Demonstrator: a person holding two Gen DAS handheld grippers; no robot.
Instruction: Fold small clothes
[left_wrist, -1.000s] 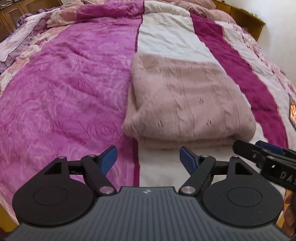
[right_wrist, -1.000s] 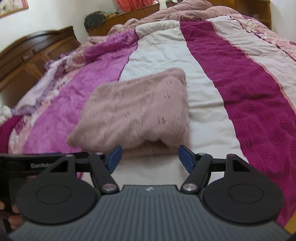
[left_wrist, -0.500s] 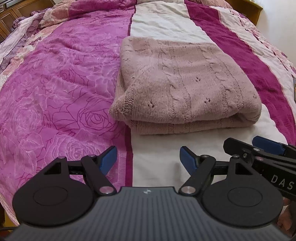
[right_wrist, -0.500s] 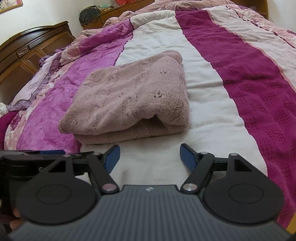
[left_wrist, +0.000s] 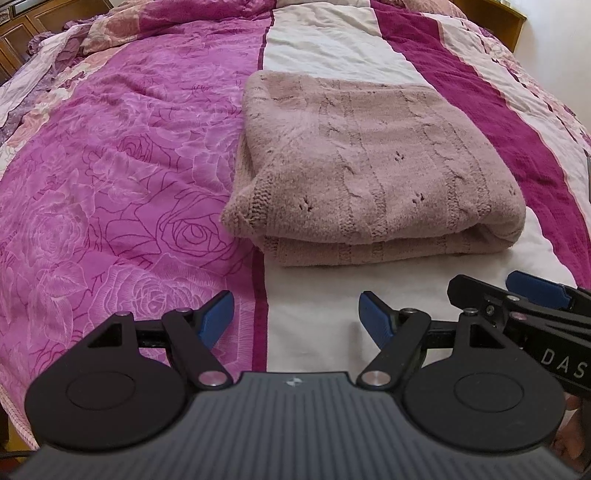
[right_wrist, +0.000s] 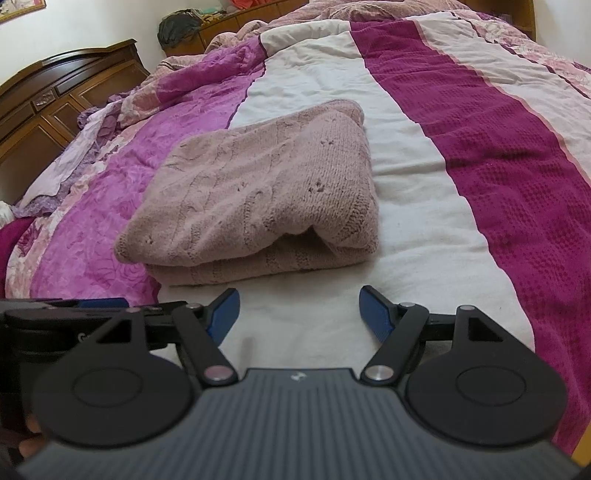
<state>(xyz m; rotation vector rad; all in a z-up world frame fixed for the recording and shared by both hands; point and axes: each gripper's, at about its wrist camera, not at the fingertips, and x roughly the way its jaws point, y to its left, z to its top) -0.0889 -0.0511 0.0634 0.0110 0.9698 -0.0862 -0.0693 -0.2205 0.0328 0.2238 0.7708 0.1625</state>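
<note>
A pale pink knitted sweater (left_wrist: 369, 166) lies folded in layers on the bed; it also shows in the right wrist view (right_wrist: 258, 195). My left gripper (left_wrist: 295, 317) is open and empty, held just short of the sweater's near edge. My right gripper (right_wrist: 299, 314) is open and empty, also just short of the near edge. The right gripper's tip shows in the left wrist view (left_wrist: 517, 306) at the lower right. The left gripper shows in the right wrist view (right_wrist: 74, 314) at the lower left.
The bed is covered by a quilt with a pink rose-print band (left_wrist: 110, 184), a white band (right_wrist: 406, 184) and magenta stripes (right_wrist: 517, 166). A dark wooden headboard (right_wrist: 55, 96) stands at the left. Crumpled bedding lies at the far end.
Both grippers have drawn slightly back from the sweater and stay open. The sweater lies still and folded.
</note>
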